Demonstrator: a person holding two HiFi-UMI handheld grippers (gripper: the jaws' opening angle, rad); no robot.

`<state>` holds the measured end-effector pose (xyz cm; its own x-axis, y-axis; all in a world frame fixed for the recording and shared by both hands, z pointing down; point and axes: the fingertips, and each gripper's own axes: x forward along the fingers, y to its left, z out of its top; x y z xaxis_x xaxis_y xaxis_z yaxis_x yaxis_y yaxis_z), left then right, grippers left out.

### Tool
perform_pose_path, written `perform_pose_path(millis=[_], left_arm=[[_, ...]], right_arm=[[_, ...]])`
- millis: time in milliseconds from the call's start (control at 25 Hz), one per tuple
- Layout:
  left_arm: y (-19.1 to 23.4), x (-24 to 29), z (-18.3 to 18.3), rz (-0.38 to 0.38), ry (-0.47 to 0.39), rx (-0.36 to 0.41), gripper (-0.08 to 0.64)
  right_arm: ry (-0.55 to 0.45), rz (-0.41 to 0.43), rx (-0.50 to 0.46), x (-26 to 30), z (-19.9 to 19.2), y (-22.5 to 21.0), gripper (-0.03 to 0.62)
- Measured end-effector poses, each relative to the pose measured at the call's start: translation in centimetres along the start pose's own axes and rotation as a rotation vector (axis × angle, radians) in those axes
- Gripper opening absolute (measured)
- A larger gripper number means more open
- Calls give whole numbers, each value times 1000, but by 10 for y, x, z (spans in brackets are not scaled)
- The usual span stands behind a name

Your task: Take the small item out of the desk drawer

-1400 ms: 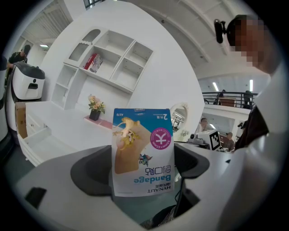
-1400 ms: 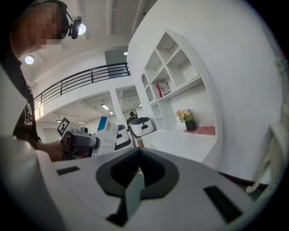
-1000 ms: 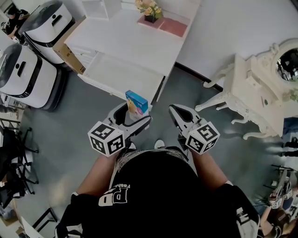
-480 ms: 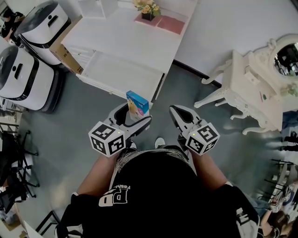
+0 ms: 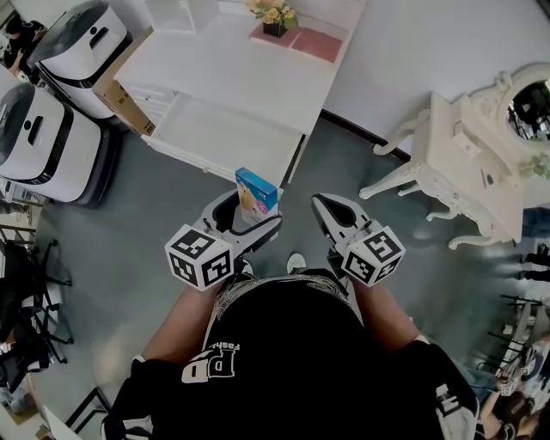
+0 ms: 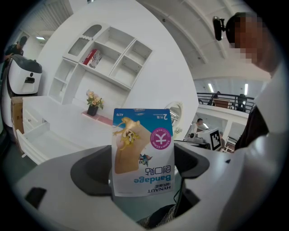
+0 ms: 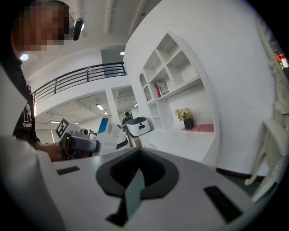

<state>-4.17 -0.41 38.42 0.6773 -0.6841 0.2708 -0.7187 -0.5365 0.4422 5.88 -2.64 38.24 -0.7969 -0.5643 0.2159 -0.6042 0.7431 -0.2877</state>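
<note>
A small blue-and-white bandage box [image 5: 256, 193] stands upright between the jaws of my left gripper [image 5: 247, 222], which is shut on it in front of my body, above the grey floor. In the left gripper view the bandage box [image 6: 142, 151] fills the middle, pinched at its lower part by the left gripper [image 6: 142, 173]. The white desk [image 5: 232, 73] lies ahead, and its drawer [image 5: 225, 136] is pulled open with a bare white bottom showing. My right gripper [image 5: 325, 209] hangs beside the left one, its jaws shut with nothing between them, as the right gripper view shows the right gripper [image 7: 134, 178].
Two white machines with black tops [image 5: 51, 129] and a cardboard box [image 5: 125, 101] stand left of the desk. A flower pot [image 5: 274, 15] and pink mat [image 5: 314, 43] sit on the desk's far end. An ornate white dressing table [image 5: 477, 176] stands at the right. A black chair [image 5: 21, 288] is at the left.
Hardly anything: the left gripper keeps the bandage box in about the same place and the right gripper stays beside it. The head view has shifted slightly.
</note>
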Motion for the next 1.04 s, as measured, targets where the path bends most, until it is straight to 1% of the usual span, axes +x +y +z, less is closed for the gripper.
perform_pose_path(millis=[640, 1040], left_arm=[[0, -1, -5, 13, 4, -4, 437], [-1, -7, 1, 11, 7, 0, 437]], right_arm=[[10, 15, 3, 1, -5, 1, 8], [20, 26, -13, 3, -2, 2, 8]])
